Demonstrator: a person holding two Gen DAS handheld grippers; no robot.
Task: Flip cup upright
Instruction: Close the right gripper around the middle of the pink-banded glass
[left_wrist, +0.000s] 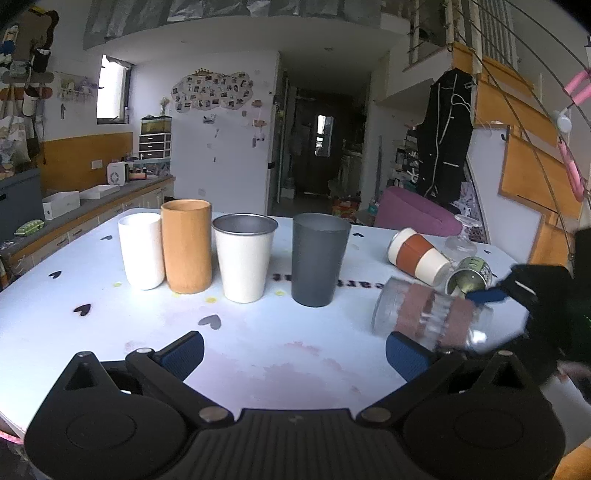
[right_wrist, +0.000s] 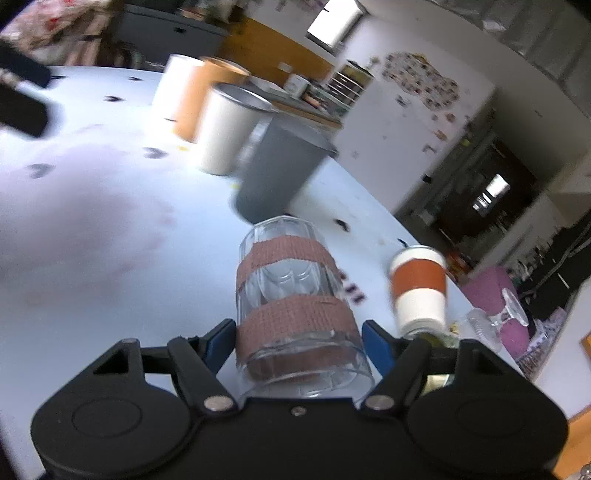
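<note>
Right wrist view: clear glass cup (right_wrist: 295, 302) with two brown bands clamped between blue pads of right gripper (right_wrist: 299, 347), tilted above white table (right_wrist: 92, 240), near grey cup (right_wrist: 277, 173). Left gripper (left_wrist: 295, 354) seen spread wide, nothing held.

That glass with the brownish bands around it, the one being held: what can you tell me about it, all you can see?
The glass cup is clear and faceted, with two brownish woven-looking tape bands around its body. It is not upright: it lies tilted, nearly on its side, above the white table. The right gripper holds it, one blue pad on each side at the band nearest the camera. In the left wrist view it is motion-blurred, near a fallen green tin.
</note>
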